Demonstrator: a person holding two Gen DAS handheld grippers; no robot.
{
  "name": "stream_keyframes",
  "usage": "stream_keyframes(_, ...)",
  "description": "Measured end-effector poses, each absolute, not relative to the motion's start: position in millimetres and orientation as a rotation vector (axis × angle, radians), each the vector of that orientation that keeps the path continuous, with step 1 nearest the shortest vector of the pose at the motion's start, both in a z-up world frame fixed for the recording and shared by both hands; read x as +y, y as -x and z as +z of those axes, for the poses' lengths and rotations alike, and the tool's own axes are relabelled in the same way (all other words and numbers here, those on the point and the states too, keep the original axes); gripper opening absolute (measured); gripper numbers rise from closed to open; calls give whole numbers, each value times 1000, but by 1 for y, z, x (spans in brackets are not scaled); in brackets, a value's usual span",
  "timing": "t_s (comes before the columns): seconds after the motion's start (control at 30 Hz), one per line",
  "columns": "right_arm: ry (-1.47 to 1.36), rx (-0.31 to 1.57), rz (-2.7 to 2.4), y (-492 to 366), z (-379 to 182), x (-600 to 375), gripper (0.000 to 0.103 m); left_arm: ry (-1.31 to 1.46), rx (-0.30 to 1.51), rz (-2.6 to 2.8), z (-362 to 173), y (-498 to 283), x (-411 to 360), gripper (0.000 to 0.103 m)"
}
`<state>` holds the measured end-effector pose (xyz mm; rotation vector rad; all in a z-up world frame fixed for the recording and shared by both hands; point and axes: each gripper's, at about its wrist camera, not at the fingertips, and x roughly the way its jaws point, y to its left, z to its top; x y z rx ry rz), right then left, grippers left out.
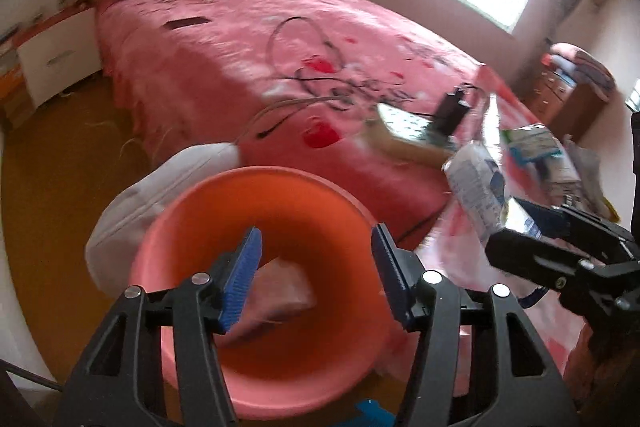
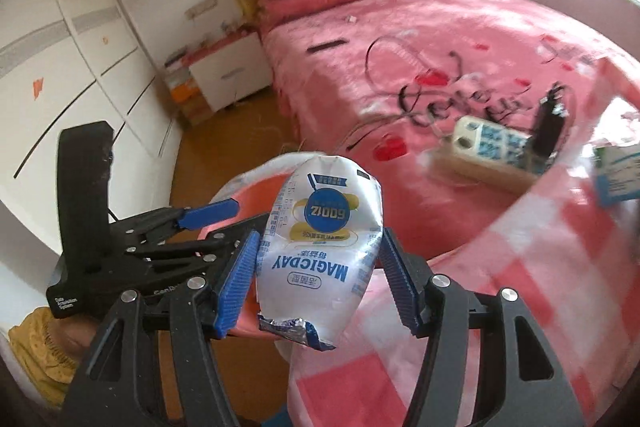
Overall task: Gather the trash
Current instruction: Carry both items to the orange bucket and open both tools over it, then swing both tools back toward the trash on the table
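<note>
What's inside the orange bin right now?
The bin holds one pale pink crumpled wrapper or bag near the bottom. The left gripper blocks part of the interior, so anything more there is hidden.

basin [image 1: 272, 187] beside bed [image 1: 240, 67], wrapper [image 1: 280, 291] inside

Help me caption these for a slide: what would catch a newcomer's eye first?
The white MAGICDAY pouch stands out first, pinched between the right gripper's blue fingers, dead centre of the right wrist view. Next comes the orange-pink basin filling the lower left wrist view, beyond the open left gripper, with a pink wrapper lying inside. Behind both spreads the pink bed.
</note>
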<state>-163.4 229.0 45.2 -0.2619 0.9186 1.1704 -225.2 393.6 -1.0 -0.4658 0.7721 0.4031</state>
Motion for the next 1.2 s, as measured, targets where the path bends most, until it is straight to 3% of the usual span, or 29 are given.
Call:
stream_keyframes(0.1,299,961,1209,168,31,244,63,470,777,458,-5,232,407,59)
stream_keyframes(0.17,310,981,1215,167,23,251,65,471,774,490,-5,236,413,70)
stream_keyframes(0.23,298,1006,1217,165,17,253,80,472,763,524,-4,240,417,83)
stream_keyframes(0.27,284,1012,1217,164,16,252,85,473,752,535,-3,241,419,84)
stream_keyframes(0.73,-76,892,1001,116,54,131,92,415,640,347,20,222,374,87)
stream_keyframes(1.2,-210,840,856,106,40,23,96,273,754,205,57,182,290,87)
